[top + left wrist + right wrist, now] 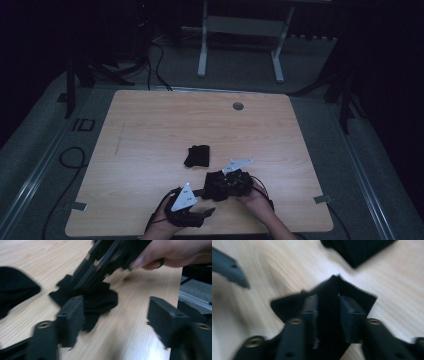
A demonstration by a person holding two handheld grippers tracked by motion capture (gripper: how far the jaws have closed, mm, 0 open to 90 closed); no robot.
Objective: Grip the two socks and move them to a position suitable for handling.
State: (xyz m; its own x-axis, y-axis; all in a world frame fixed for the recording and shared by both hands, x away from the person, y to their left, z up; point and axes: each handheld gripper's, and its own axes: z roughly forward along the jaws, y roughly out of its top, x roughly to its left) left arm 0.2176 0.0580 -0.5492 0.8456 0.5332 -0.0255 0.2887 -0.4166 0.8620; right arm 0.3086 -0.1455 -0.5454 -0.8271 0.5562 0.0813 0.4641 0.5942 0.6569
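A small black cloth (105, 298) lies crumpled on the wooden table near its front edge. My right gripper (327, 312) is shut on a raised fold of this cloth (329, 290), with the fabric pinched between the jaws. In the high view the right gripper (216, 187) sits over the cloth, held by a hand. My left gripper (117, 322) stands wide open just in front of the cloth, nothing between its jaws; the high view has it (206, 202) at the front edge. A second black folded cloth (197, 156) lies farther back.
The second cloth (15, 290) lies to the left in the left gripper view and at the top (359, 250) of the right gripper view. A round grommet (238, 106) sits at the table's far side. The table's right edge (180, 287) is close.
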